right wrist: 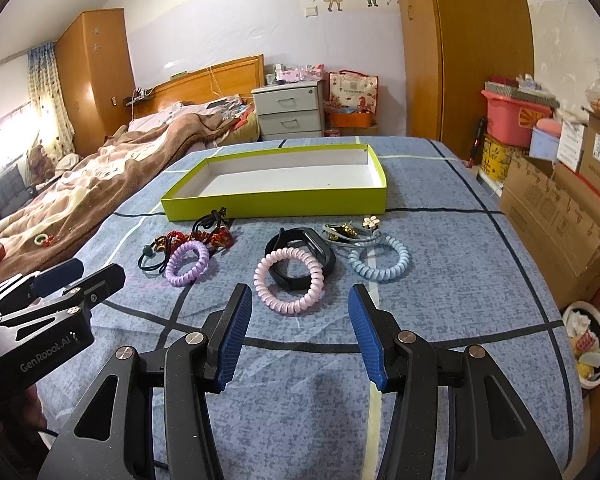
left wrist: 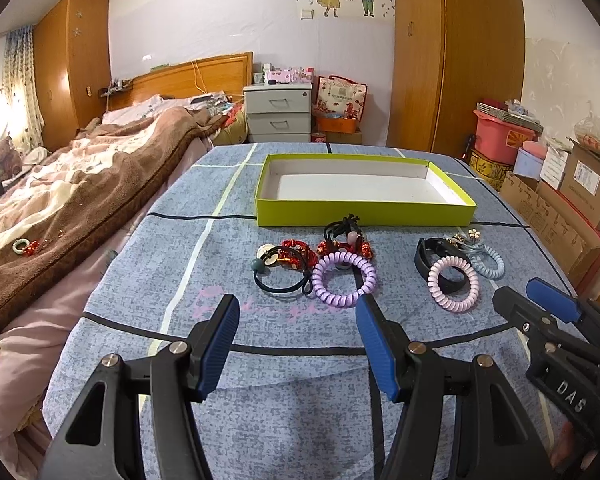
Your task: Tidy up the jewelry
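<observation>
Presently, item one: my left gripper (left wrist: 296,344), fingers spread wide, nothing between them, hovering over bare blue bedspread (left wrist: 140,280) short of the jewelry. Item two: my right gripper (right wrist: 300,332), likewise released and empty, pointing at the pink coil band (right wrist: 288,282).

Jewelry, all loose on the bedspread, none sorted:
- purple coil band (left wrist: 345,278), nearest my left fingers;
- black elastic tie with a grey bead (left wrist: 278,276), touching the purple coil's left side;
- red beaded pieces (left wrist: 300,252) tangled behind those two, a black tie (left wrist: 340,228) among them;
- pink coil band, lying over a black wristband (right wrist: 300,248);
- pale blue coil band (right wrist: 380,264), just right of the wristband;
- small gold flower clips (right wrist: 352,230) behind the blue coil.

Container: green box (left wrist: 364,214), white inside, empty, beyond the jewelry.

Progress, by my judgement: nothing done; every piece is left to move.

Surroundings: brown blanket (left wrist: 80,184) to the left, with a small ring and red piece (left wrist: 24,246) stray on it. Obstacles: the overlaps and tangles; otherwise the way to the box looks open.
</observation>
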A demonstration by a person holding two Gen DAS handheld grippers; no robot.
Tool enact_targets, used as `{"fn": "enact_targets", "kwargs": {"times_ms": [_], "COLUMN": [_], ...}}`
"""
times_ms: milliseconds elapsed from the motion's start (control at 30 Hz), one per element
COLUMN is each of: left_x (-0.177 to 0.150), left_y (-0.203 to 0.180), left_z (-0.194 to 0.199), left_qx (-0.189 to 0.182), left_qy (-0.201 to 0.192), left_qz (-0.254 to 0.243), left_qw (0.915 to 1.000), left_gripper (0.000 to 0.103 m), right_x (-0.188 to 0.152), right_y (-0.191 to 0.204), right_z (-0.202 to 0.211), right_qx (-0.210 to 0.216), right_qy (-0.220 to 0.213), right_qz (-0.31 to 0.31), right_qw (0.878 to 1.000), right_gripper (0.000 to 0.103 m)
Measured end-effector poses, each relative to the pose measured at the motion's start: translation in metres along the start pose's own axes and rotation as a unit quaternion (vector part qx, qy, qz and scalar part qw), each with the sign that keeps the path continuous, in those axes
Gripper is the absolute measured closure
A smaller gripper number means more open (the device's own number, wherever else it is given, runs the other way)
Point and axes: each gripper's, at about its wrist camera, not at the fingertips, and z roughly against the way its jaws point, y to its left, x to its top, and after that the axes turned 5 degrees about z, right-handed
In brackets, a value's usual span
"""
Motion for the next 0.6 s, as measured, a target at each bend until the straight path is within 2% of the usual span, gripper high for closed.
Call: {"fn": "enact_targets", "kwargs": {"times_ms": [133, 300, 400, 500, 600], "left_x": [0.003, 0.010, 0.013, 0.013, 0.015], "left_y": [0.018, 0.031, 0.043, 0.048, 0.056], "left_z": [-0.010, -0.019, -0.027, -0.034, -0.040], "left_qx": [-0.028, -0.021, -0.038, -0.029, -0.042], "left_qy": [0.021, 0.030, 0.047, 0.053, 0.064], "left_qz": [0.028, 0.022, 0.040, 0.035, 0.047], "left_qw": [0.9990, 0.9991, 0.9974, 0.9975, 0.9959], "left_gripper": [0.040, 0.040, 0.040, 0.040, 0.041], "right_x": [0.003, 0.008, 0.010, 0.012, 0.011], "right_y": [-0.012, -0.019, -0.018, -0.018, -0.017], "right_z": [-0.008, -0.026, -0.035, -0.042, -0.052], "right_qx": [-0.003, 0.016, 0.022, 0.036, 0.038], "right_qy": [0.014, 0.046, 0.062, 0.069, 0.084], "right_qz": [-0.013, -0.015, -0.011, -0.010, -0.008], "right_qw": [1.000, 0.999, 0.998, 0.997, 0.996], "right_gripper": [0.052, 0.052, 0.052, 0.052, 0.052]}}
